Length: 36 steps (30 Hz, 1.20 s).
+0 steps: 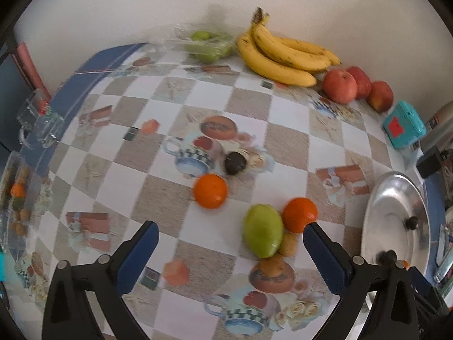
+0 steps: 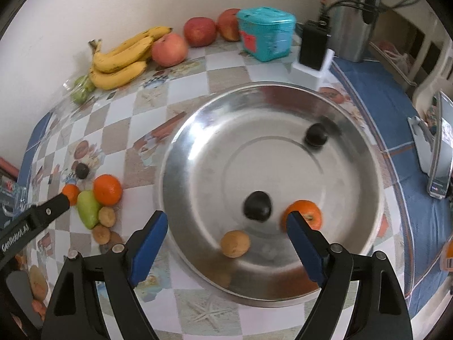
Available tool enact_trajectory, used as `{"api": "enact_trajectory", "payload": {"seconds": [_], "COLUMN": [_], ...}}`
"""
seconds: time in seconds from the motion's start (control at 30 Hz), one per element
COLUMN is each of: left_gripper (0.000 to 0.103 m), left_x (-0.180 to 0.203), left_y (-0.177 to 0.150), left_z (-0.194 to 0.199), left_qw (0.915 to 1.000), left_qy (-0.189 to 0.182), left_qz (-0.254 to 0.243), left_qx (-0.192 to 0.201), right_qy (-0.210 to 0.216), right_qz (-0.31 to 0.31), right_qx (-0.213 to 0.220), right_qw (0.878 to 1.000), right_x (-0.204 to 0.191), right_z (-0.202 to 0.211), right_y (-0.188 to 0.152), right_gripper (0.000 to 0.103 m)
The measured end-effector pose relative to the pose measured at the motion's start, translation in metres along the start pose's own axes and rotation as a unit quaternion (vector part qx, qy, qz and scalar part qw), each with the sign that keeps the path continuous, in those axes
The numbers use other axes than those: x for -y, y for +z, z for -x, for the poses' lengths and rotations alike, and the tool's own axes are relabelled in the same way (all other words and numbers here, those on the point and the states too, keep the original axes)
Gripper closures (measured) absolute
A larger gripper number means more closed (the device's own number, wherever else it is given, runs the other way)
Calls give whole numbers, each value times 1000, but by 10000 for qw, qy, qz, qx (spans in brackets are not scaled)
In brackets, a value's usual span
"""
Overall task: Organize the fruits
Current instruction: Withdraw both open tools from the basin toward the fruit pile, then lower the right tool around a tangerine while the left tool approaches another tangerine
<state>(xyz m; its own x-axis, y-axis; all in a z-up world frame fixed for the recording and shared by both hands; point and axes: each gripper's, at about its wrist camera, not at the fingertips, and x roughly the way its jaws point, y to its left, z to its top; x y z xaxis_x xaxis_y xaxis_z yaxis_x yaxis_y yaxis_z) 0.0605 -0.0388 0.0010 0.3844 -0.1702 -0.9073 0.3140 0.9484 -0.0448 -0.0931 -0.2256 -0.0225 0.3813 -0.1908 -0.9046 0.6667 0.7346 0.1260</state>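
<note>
Your right gripper (image 2: 226, 238) stood released, empty, over the steel tray (image 2: 181, 170); you needed a clean lift clear of the orange (image 2: 307, 212).

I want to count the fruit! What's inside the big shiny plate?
Inside the plate lie two dark round fruits, one orange and one small brown fruit. A blue finger of the right tongs covers part of the orange.

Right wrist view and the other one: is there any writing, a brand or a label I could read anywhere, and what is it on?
"GenRobot.AI": white letters on the black arm of the left gripper, at the left edge of the right wrist view.
Red label on the teal box: too blurred to read.
Screen of the standing device at the right edge: too small to read.
Nothing else legible in either view.
</note>
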Motion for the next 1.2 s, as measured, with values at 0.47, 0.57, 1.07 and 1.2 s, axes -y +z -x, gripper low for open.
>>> {"api": "enact_trajectory", "payload": {"seconds": [0.47,0.57,1.07,1.2], "left_gripper": [0,0,0,0], "left_x": [-34,-41,-41,-42], "left_y": [15,16,21,23], "left_z": [21,22,-5,-14], "left_qw": [9970,9971,9992,9994], "left_qy": [592,558,311,262], "left_qz": [-63,77,180,198], "left_qx": [493,507,170,117], "right_qy": [592,659,843,777], "right_qz": [532,621,601,696], "right_qx": [-3,-3,-17,101], "right_qw": [9968,9959,9946,9945], "right_x": [-54,-62,-90,-100], "right_z": [4,4,1,-3], "right_y": [-2,-3,10,15], "right_gripper": [17,17,17,17]}}
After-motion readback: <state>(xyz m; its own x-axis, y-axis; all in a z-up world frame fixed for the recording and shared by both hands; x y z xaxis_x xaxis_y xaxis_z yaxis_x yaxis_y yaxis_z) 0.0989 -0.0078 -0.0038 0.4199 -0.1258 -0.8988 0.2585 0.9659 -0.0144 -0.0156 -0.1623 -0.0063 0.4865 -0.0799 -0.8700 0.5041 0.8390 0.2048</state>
